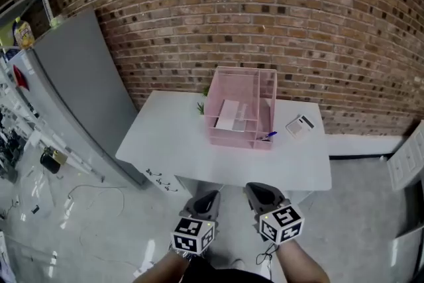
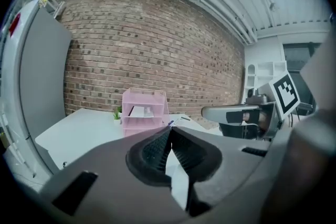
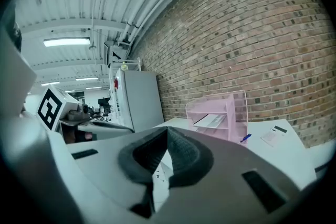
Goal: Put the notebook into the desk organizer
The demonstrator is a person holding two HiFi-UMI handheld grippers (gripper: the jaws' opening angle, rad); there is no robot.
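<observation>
A pink mesh desk organizer (image 1: 242, 105) stands at the back of the white table (image 1: 172, 142), against the brick wall. A flat white and grey notebook (image 1: 232, 116) lies on one of its shelves. The left gripper view shows the organizer (image 2: 144, 108) far ahead, and so does the right gripper view (image 3: 218, 113). My left gripper (image 1: 204, 203) and right gripper (image 1: 260, 194) hover side by side before the table's near edge, well short of the organizer. Both are shut, with nothing between the pads.
A blue pen (image 1: 268, 136) lies at the organizer's right front corner. A small white card-like thing (image 1: 299, 126) rests on the table further right. A little green plant (image 1: 201, 107) sits left of the organizer. A tall grey cabinet (image 1: 79, 89) stands left of the table.
</observation>
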